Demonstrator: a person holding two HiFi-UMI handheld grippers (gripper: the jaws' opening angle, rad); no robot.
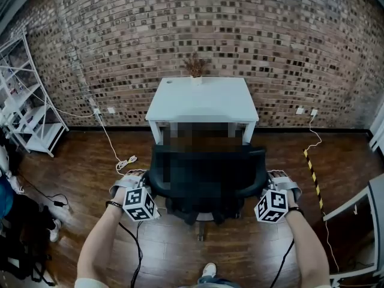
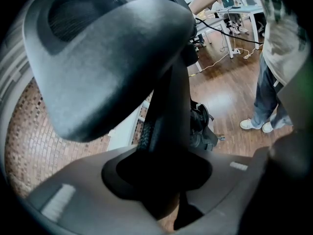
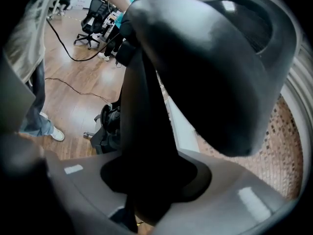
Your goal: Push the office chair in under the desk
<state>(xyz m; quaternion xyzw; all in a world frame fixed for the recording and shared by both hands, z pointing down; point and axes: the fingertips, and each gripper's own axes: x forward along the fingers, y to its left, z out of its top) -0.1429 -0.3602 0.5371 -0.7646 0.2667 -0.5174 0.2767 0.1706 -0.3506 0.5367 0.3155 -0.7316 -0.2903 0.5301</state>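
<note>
Brick wall (image 1: 270, 41), desk (image 1: 204, 101), chair (image 1: 243, 176) in jaws

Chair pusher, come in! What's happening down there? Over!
Left gripper and right gripper shut on chair arms. Chair at desk front, not fully under. Power strip lies left, off the path.

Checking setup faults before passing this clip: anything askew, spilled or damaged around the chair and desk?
Nothing spilled or broken. The office chair stands square to the desk, the left gripper and right gripper clamped on its back. Only a white power strip lies loose on the floor left of the chair.
</note>
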